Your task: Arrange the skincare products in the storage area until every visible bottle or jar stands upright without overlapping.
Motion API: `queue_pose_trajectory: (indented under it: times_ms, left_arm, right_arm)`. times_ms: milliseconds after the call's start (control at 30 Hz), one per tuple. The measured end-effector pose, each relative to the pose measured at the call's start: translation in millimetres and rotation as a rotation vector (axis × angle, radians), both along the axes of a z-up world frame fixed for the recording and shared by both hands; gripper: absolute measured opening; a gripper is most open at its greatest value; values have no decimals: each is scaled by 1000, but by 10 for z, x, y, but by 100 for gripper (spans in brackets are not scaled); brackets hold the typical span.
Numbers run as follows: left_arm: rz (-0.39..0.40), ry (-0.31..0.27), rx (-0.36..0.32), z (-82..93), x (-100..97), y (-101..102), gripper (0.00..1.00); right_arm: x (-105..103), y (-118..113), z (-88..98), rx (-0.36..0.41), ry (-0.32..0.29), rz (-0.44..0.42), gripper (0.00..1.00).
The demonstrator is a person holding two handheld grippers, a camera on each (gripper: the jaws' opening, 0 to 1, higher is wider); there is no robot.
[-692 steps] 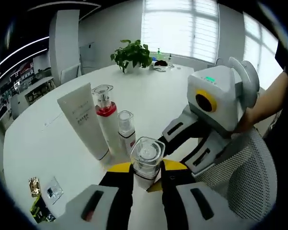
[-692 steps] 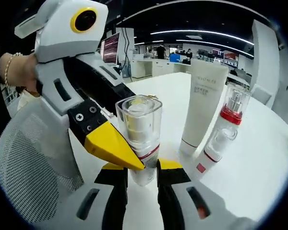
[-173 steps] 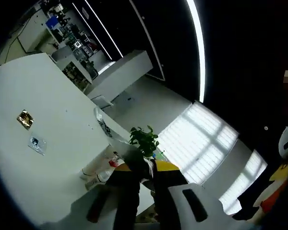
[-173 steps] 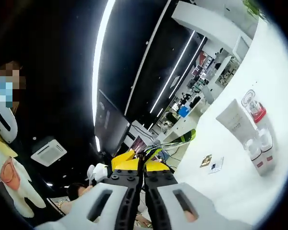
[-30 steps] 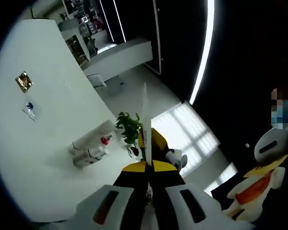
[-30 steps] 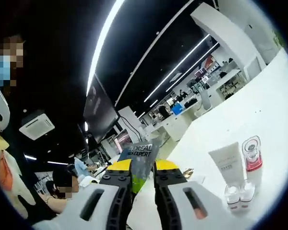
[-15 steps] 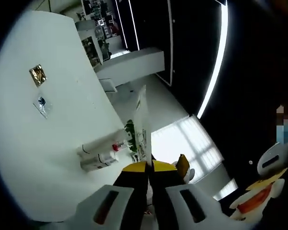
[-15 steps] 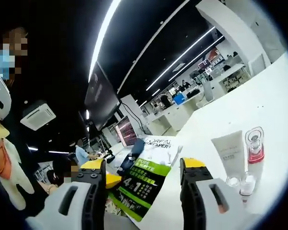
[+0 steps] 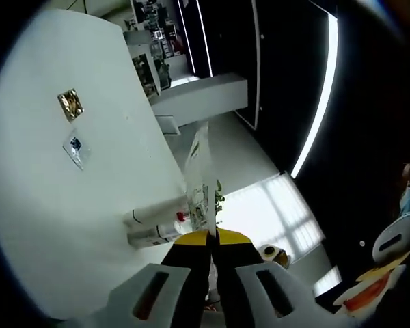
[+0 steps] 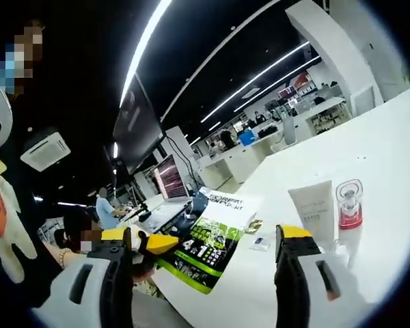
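Now the left gripper (image 9: 210, 240) has its fingers clenched on a sachet sheet (image 9: 200, 171), while the right gripper (image 10: 208, 249) is spread wide, released. Tube (image 10: 315, 208) and bottle (image 10: 348, 203) stand upright on the surface (image 10: 389, 164). Likely next: set the sheet aside, clear of them.

Tube (image 10: 314, 210) and pump bottle (image 10: 349, 203) side by side on the table (image 10: 389, 157), two sachets (image 9: 73, 125) well apart.

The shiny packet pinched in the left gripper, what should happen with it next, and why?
Probably lower the packet onto the white table beside the tube. The left gripper pinches its edge in mid-air, the right gripper stands open, and the red-collared bottle already stands upright.
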State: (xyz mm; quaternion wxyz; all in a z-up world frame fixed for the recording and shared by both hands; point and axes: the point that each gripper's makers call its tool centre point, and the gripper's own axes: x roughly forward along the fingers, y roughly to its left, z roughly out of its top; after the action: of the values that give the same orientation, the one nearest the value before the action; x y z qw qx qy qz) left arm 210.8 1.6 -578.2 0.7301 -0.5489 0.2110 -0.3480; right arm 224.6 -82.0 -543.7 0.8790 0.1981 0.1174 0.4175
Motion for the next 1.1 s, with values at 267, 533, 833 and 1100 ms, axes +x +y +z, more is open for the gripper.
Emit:
queue_pose_trajectory:
  times_ms: [267, 533, 833, 1100]
  left_arm:
    - [-6, 34, 9, -140, 33, -40, 0]
    - [-27, 64, 24, -283, 59, -108, 0]
    - [-41, 91, 40, -412, 107, -165, 0]
    - [-34, 118, 76, -562, 180, -174, 0]
  right_arm:
    - [7, -176, -109, -64, -4, -38, 97]
    - [38, -388, -243, -120, 6, -77, 99]
    - [32, -578, -424, -201, 16, -114, 100]
    - [23, -789, -641, -320, 26, -146, 100]
